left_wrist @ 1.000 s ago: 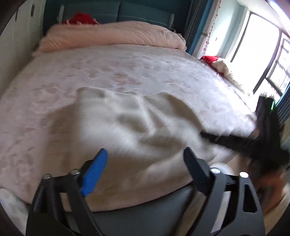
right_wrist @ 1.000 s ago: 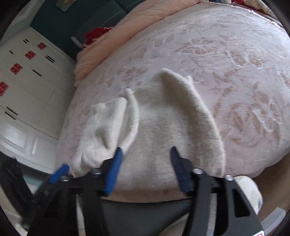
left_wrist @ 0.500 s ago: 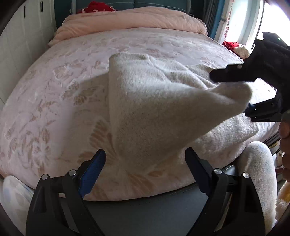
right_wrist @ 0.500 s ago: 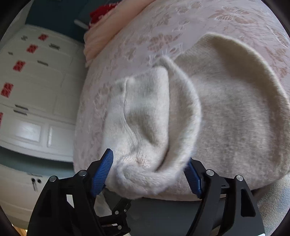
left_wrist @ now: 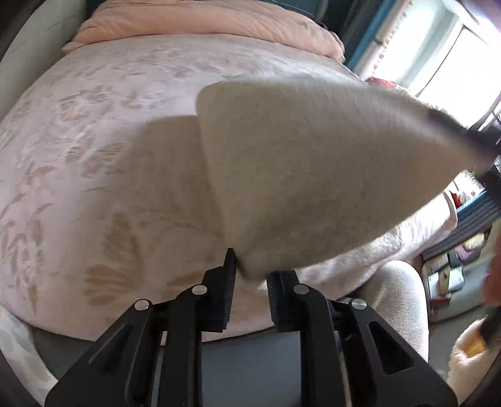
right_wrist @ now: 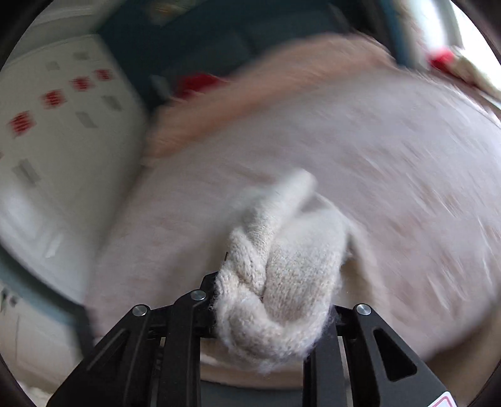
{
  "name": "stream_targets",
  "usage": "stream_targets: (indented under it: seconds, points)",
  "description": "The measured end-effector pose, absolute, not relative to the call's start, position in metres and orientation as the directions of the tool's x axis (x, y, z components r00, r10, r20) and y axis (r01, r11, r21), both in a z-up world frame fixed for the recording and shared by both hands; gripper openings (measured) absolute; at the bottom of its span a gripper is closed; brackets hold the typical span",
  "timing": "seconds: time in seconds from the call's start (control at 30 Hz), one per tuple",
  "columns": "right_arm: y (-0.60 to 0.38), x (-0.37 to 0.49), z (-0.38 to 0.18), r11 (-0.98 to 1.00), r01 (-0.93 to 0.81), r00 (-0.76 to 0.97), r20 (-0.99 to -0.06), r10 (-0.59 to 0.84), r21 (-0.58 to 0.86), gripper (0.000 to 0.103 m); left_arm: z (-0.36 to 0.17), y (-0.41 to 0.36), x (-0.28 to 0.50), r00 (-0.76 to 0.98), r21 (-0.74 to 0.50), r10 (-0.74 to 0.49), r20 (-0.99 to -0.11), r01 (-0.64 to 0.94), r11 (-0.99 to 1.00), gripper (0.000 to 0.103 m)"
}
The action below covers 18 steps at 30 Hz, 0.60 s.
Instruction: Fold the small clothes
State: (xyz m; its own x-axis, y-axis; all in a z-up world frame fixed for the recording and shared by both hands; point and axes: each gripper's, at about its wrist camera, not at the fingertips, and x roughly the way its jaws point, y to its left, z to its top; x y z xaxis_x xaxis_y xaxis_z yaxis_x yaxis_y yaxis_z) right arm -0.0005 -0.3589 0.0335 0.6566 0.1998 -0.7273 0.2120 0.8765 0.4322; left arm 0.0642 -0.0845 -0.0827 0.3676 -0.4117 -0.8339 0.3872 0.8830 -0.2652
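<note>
We have lifted the cream garment (left_wrist: 313, 162) off the bed (left_wrist: 94, 156); our left gripper (left_wrist: 250, 275) and right gripper (right_wrist: 269, 300) are closing, each pinching a corner.

Cream knit garment (left_wrist: 313, 175), plain, unpatterned, directly ahead of the black left hand-held gripper (left_wrist: 249, 278). Beneath it, pale pink bedspread (left_wrist: 94, 131) with tan floral pattern; beyond, plain peach duvet (left_wrist: 203, 22). Left of the right hand-held gripper (right_wrist: 272, 300), white cabinet (right_wrist: 62, 141) with red squares.

Bright window (left_wrist: 463, 56) daylight, heavy right-wrist motion blur
</note>
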Motion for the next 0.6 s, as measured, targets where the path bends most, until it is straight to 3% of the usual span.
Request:
stream_targets:
  seconds: [0.1, 0.17, 0.3, 0.37, 0.47, 0.53, 0.6]
  points:
    - [-0.398, -0.014, -0.052, 0.828, 0.370, 0.498, -0.842, 0.207, 0.422, 0.022, -0.091, -0.104, 0.061, 0.355, -0.224, -0.393, -0.848, 0.431, 0.874, 0.018]
    - [-0.408, -0.028, -0.071, 0.754, 0.397, 0.545, -0.795, 0.266, 0.524, 0.024, -0.093, -0.110, 0.058, 0.362, -0.194, -0.368, -0.857, 0.435, 0.879, 0.019]
    - [-0.408, -0.024, -0.056, 0.775, 0.377, 0.545, -0.798, 0.257, 0.507, 0.030, -0.083, -0.104, 0.054, 0.351, -0.185, -0.360, -0.865, 0.443, 0.877, 0.030]
    - [-0.409, -0.023, -0.046, 0.788, 0.365, 0.539, -0.803, 0.255, 0.496, 0.034, -0.075, -0.093, 0.050, 0.353, -0.216, -0.382, -0.854, 0.426, 0.878, 0.049]
    - [-0.411, -0.036, -0.018, 0.818, 0.353, 0.583, -0.791, 0.187, 0.453, 0.046, -0.054, -0.071, 0.042, 0.404, -0.255, -0.424, -0.811, 0.408, 0.877, 0.064]
    - [-0.415, -0.040, 0.000, 0.842, 0.353, 0.615, -0.779, 0.119, 0.408, 0.054, -0.038, -0.067, 0.040, 0.447, -0.264, -0.438, -0.780, 0.400, 0.878, 0.066]
    - [-0.418, -0.033, 0.012, 0.849, 0.333, 0.634, -0.764, 0.121, 0.410, 0.056, -0.021, -0.076, 0.043, 0.476, -0.272, -0.469, -0.744, 0.425, 0.863, 0.072]
